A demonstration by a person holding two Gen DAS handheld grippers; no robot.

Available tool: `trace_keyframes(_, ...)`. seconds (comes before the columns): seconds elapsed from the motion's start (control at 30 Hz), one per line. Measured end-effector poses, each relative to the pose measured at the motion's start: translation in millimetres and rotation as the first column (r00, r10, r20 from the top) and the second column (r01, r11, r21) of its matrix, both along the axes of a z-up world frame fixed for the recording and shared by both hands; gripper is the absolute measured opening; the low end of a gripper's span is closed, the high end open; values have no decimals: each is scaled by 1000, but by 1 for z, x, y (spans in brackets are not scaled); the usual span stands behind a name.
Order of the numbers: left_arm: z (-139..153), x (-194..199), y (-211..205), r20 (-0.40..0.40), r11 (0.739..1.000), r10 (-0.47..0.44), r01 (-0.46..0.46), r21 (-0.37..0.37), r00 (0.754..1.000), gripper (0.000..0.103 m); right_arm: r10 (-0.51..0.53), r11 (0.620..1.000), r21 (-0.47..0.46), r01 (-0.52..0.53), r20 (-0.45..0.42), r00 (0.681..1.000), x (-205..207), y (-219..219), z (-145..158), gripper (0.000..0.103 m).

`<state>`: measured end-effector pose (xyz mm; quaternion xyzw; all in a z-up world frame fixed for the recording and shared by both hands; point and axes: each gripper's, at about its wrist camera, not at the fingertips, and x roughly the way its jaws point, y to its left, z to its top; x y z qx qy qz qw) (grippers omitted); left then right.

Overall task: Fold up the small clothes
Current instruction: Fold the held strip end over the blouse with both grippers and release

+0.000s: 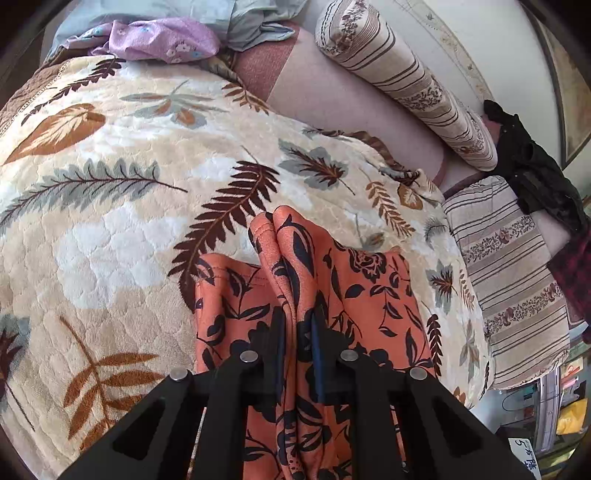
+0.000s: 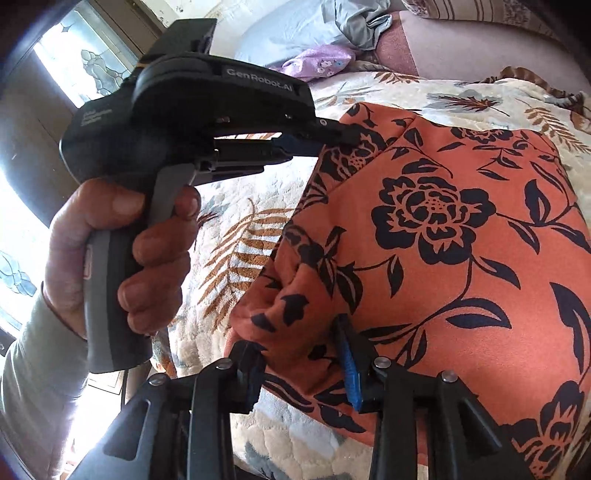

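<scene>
An orange garment with black flowers (image 1: 354, 295) (image 2: 461, 266) lies on a cream blanket with a leaf print (image 1: 129, 221) (image 2: 236, 258). My left gripper (image 1: 298, 325) is shut on a bunched fold of the garment's edge and holds it lifted. It also shows in the right wrist view (image 2: 332, 142), held in a hand, with its fingers clamped on the garment's far corner. My right gripper (image 2: 299, 354) has its jaws around a thick rolled edge of the garment at the near corner, and the cloth fills the gap between them.
A purple floral cloth (image 1: 166, 37) (image 2: 317, 62) and a pale blue cloth (image 1: 251, 22) lie at the far end of the bed. Striped pillows (image 1: 410, 81) (image 1: 513, 280) lie to the right, with black clothing (image 1: 535, 173) beyond. A window (image 2: 85, 59) is at the left.
</scene>
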<state>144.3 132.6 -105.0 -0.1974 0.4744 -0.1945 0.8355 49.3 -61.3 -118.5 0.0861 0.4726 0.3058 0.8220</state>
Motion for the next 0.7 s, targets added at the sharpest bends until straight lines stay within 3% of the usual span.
trace_keyframes(0.1,16,-12,5,47,1000,14,-14,4,999,13,7,1000,26,-8,19,1000,-8,-2,13,26)
trace_keyframes(0.2,30,-21,13,97,999,26,-28,24,995,13,41,999,28,-43,49,998,-17,7,28,25)
trace_keyframes(0.27,13,-15,20,47,999,37,-38,36,998,13,70,997,-28,-69,29,997,-15,21,18,26)
trace_keyframes(0.33,-25,-4,27,-86,997,57,-52,58,995,15,84,993,-80,-86,-35,996,-7,30,-4,38)
trace_keyframes(0.37,-43,-2,30,-135,993,83,-71,96,987,20,93,993,-71,-97,-55,994,-8,31,-12,44)
trace_keyframes(0.4,-54,-4,34,-154,990,96,-79,114,983,41,99,994,-43,-101,-39,994,-15,29,-11,55)
trace_keyframes(0.47,-55,-14,45,-130,987,146,-134,92,981,56,114,993,6,-114,-25,993,-25,23,-4,68)
trace_keyframes(0.5,-52,-18,49,-126,986,157,-149,72,980,56,119,993,28,-119,-22,993,-28,19,-1,72)
trace_keyframes(0.7,3,-68,52,23,985,145,-147,89,989,56,52,990,132,-47,-36,998,-48,-28,12,72)
